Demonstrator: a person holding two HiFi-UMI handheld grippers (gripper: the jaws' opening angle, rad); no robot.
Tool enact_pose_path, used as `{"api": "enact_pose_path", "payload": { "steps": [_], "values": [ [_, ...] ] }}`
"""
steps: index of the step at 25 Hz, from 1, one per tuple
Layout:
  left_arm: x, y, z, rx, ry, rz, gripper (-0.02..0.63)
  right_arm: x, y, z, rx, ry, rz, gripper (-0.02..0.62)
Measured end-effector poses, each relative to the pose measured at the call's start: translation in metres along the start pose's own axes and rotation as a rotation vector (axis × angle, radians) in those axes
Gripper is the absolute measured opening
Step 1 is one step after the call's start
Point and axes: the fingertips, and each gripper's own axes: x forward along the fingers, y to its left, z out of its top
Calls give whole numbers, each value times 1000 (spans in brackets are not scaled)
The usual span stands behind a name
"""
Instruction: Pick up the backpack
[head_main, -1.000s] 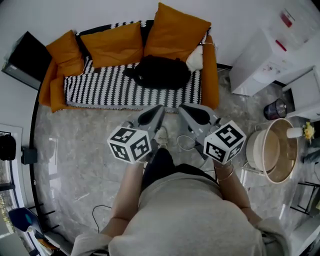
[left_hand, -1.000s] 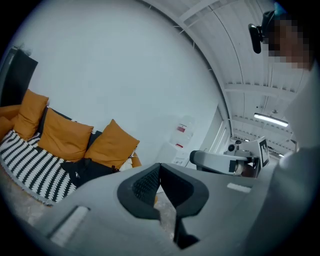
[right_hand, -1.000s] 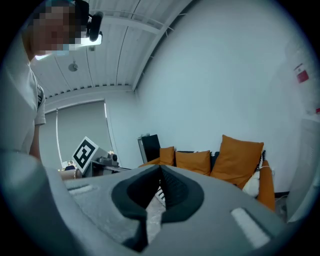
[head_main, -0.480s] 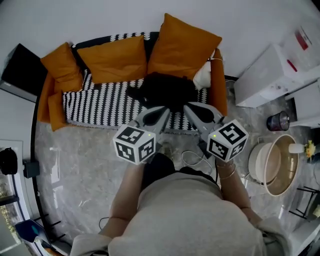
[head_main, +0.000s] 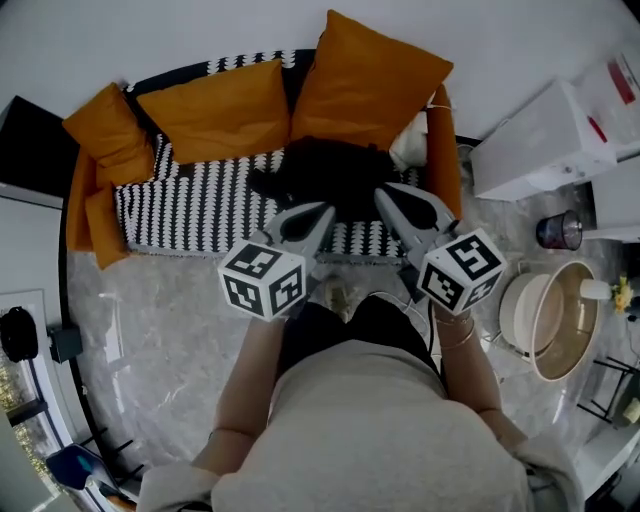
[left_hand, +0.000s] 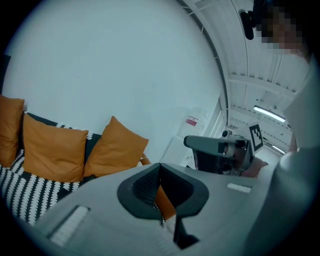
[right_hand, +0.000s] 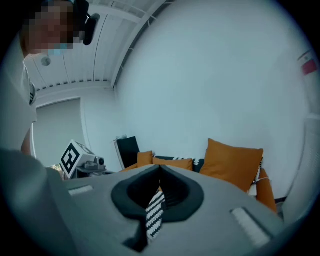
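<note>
Filling the upper half of the head view, the sofa (head_main: 190, 200) has a black-and-white striped seat and orange cushions (head_main: 365, 75) along its back. The backpack (head_main: 335, 175) lies on the seat toward the right end, just below the biggest cushion and just left of a small white thing (head_main: 408, 150) I cannot identify. It is black and slumped, so I judge it to be soft fabric that will sag and swing when lifted, its weight depending on what is inside. A top loop or shoulder strap would be the sound place to take it, though neither shows in the dark mass, and a pinch of loose cloth might slip. The left gripper (head_main: 318, 212) and right gripper (head_main: 392, 196) sit at centre frame, each with its jaws closed tip to tip and holding nothing. A second ago their tips lay over bare floor short of the seat's front edge; now they overlap the backpack's near side in the picture, though I cannot tell whether they touch it
</note>
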Motion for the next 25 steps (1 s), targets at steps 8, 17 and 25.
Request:
{"api": "enact_pose_path", "payload": {
  "steps": [8, 17, 25],
  "values": [
    [20, 3, -19, -57, 33, -11, 8, -22, -39, -4, 43, -10, -91, 3],
    [62, -2, -28, -137, 39, -15, 8, -15, -54, -26, 52, 144, 5, 3],
    [100, 2, -36, -204, 23, -64, 8, 4, -80, -56, 53, 227, 54, 3]
  ]
}}
